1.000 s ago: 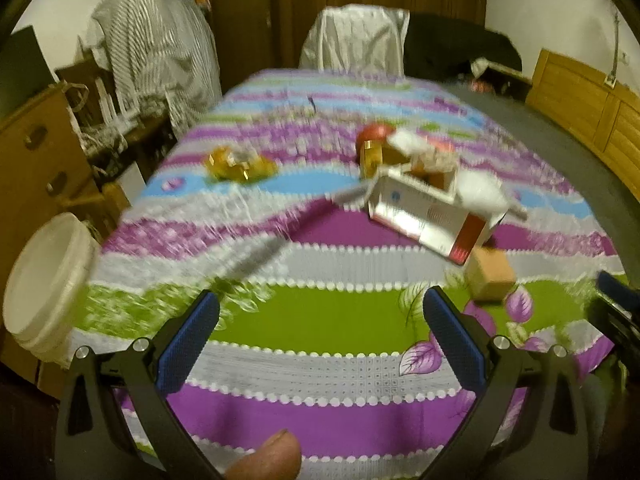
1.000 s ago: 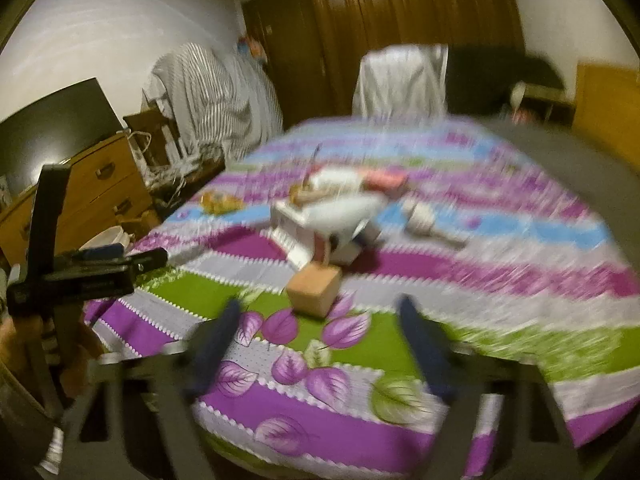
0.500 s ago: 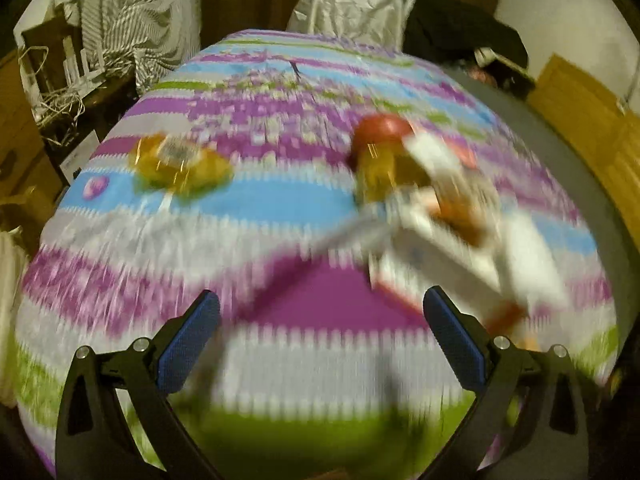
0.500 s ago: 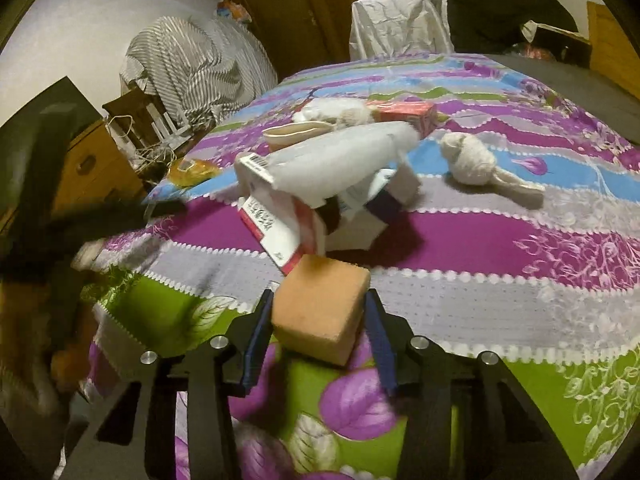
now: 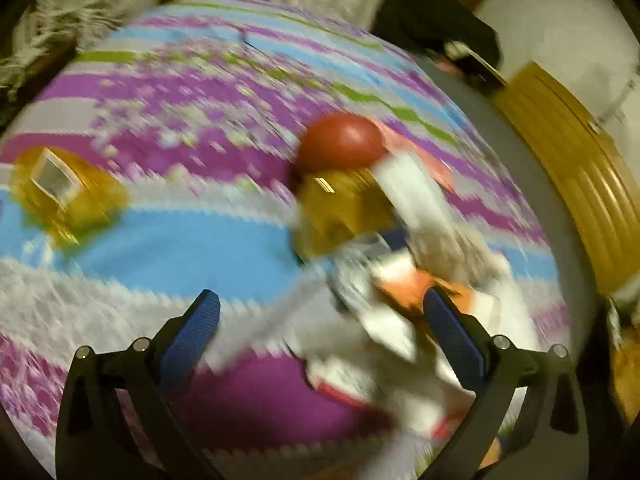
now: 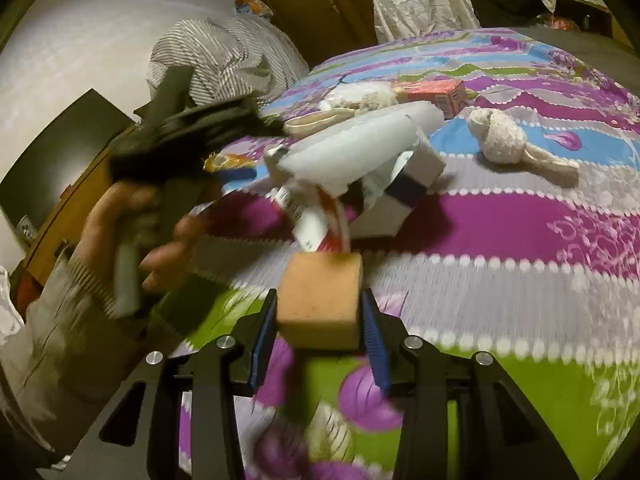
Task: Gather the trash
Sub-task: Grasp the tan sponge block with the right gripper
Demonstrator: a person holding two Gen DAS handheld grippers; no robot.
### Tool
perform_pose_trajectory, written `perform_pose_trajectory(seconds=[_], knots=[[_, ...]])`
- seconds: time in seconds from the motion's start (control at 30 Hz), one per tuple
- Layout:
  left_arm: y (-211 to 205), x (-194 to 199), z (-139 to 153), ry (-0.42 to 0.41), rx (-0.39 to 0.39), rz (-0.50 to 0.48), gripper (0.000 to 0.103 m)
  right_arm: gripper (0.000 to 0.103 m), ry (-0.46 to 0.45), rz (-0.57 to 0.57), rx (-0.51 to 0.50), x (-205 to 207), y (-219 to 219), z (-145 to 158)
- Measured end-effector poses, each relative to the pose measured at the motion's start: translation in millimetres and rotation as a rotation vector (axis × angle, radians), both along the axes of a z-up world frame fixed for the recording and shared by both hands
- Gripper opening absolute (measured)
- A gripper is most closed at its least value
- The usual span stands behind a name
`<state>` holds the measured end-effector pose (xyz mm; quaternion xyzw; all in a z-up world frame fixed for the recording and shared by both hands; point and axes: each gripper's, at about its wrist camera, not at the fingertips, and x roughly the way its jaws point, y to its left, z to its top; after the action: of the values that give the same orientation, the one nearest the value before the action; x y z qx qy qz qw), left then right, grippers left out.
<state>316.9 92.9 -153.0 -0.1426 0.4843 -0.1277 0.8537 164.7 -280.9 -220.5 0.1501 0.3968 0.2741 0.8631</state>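
My right gripper [image 6: 320, 332] is shut on a tan sponge block [image 6: 320, 300], held just above the striped cloth. Beyond it lies a heap of trash: a white and red carton [image 6: 320, 216], a white wrapper [image 6: 360, 148], a red box [image 6: 436, 94] and a crumpled paper ball [image 6: 500, 138]. My left gripper [image 5: 320, 320] is open and empty, low over the cloth at the heap's left edge; the view is blurred. There I see a jar with a red lid [image 5: 340, 168], the blurred carton [image 5: 384, 320] and a yellow wrapper [image 5: 64, 196]. The left gripper and hand also show in the right wrist view [image 6: 160, 184].
The table carries a purple, blue, green and white striped cloth [image 6: 520, 216]. A chair with a white cover [image 6: 424, 0] stands at the far end. A wooden cabinet [image 5: 572, 168] is on the right, a dresser with a dark screen [image 6: 52, 152] on the left.
My left gripper has moved forward over the table to the trash heap, still open. My right gripper has closed on the sponge block and holds it.
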Motion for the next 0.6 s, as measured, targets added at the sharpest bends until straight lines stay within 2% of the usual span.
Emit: perform_pose_trajectory(seconds=[0.17,0.27,0.33,0.4,0.5,0.6], knots=[[-22.0,-39.0,2.4,0.048,-0.043,-0.222,0.098,0.042,-0.052,-0.06,-0.084,5.9,-9.0,11.9],[-40.6,-72.1,-7.8,0.111,-0.003,-0.363,0.098,0.042,-0.086,-0.129,-0.137,13.2,-29.4,19.3],[-48.7,-92.9,-9.6,0.107,0.042,-0.413,0.098,0.042,-0.1,-0.19,-0.192,21.5,-47.8,21.8],[-50.9,-104.9,-3.1,0.061,0.105,-0.413,0.098,0.042,-0.102,-0.226,-0.221,25.3,-63.5,21.2],[-36.4,-96.6,17.7,-0.056,0.217,-0.3,0.098,0.036,-0.097,-0.206,-0.189,20.8,-74.8,22.0],[-5.5,-63.3,29.0,-0.07,0.16,-0.127,0.098,0.033,-0.095,-0.121,-0.14,8.3,-69.9,19.4]])
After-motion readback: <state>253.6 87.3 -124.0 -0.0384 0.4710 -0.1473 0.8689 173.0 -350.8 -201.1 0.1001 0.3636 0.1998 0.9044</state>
